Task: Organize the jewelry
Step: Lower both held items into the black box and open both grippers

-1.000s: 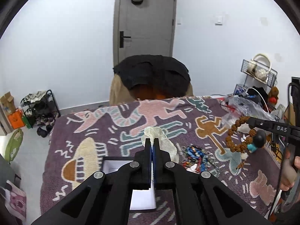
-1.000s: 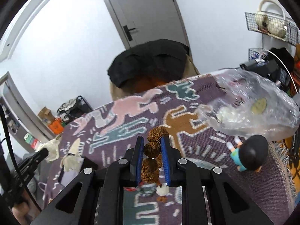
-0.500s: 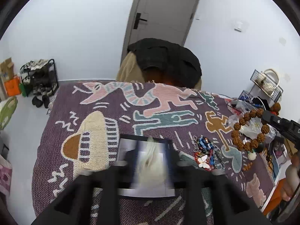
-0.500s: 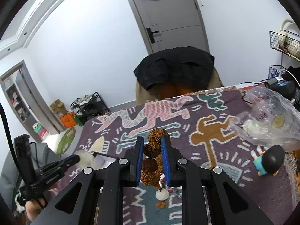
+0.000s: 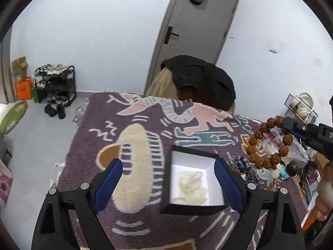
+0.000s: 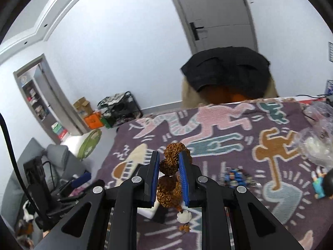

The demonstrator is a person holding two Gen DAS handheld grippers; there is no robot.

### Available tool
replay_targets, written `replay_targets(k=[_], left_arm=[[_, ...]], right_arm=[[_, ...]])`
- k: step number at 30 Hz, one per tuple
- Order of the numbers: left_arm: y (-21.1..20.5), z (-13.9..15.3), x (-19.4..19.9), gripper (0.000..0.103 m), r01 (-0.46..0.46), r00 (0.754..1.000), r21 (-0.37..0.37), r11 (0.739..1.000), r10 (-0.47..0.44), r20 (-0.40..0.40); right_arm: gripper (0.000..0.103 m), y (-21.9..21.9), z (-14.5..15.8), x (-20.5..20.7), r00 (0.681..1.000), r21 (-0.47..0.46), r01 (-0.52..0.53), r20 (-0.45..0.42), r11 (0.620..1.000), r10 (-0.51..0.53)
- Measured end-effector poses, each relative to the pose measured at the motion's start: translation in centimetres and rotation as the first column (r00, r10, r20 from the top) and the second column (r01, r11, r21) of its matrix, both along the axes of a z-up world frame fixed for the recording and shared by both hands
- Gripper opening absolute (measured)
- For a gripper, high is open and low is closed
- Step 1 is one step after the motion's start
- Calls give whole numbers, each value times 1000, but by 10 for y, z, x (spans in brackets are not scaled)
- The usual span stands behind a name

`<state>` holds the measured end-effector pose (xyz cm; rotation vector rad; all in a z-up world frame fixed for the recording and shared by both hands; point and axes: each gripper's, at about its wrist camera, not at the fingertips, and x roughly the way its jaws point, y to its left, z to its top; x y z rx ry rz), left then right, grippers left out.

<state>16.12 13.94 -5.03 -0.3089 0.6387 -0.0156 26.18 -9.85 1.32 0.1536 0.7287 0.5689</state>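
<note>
The brown bead bracelet is pinched between the blue pads of the right gripper, which are closed to a narrow gap on one or two of its knobbly beads; the rest of the loop hangs free below the jaws, with a pale tassel bead dangling at the bottom. From the other side the bracelet shows as a full ring hanging off the fingertips. It looks light, with hard, rough beads on what I take to be a cord, so the beads should not slip in the pads, but the loop will likely swing and fold wherever it is set down. Holding it by a bead rather than the cord seems the sound grip.

The left gripper has its jaws spreading wide, and nothing is pressed by either pad. Between and just beyond them sits the open black box with a white lining, and a pale, soft-looking crumpled piece lies loose on its floor. That one looks limp and very light; I cannot tell exactly what it is.

More jewelry, a blue and dark tangle, lies on the patterned blanket to the right of the right jaws, next to a small figurine.
</note>
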Motion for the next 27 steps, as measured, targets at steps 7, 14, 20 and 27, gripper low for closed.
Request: replay_targets(k=[7,14,20,27], left_arm=[[33,-5,-19,90,-65,998,-11,998,66,24],[45,0,-33,90,-122,991,4,993,121,64],[29,6,-31,90,-97,992,22,995,95,85],[-11,12,-15,90,-23,997,53,998,19,69]], right_arm=[[20,51,-11,1,995,18,-87,-37,996,88],[72,57,-27,6,992,31,-84,-93,996,86],[72,18,-32,5,994,22,-22,-108,999,25],[72,-55,-43,4,984,19,124,-129,992,-120]])
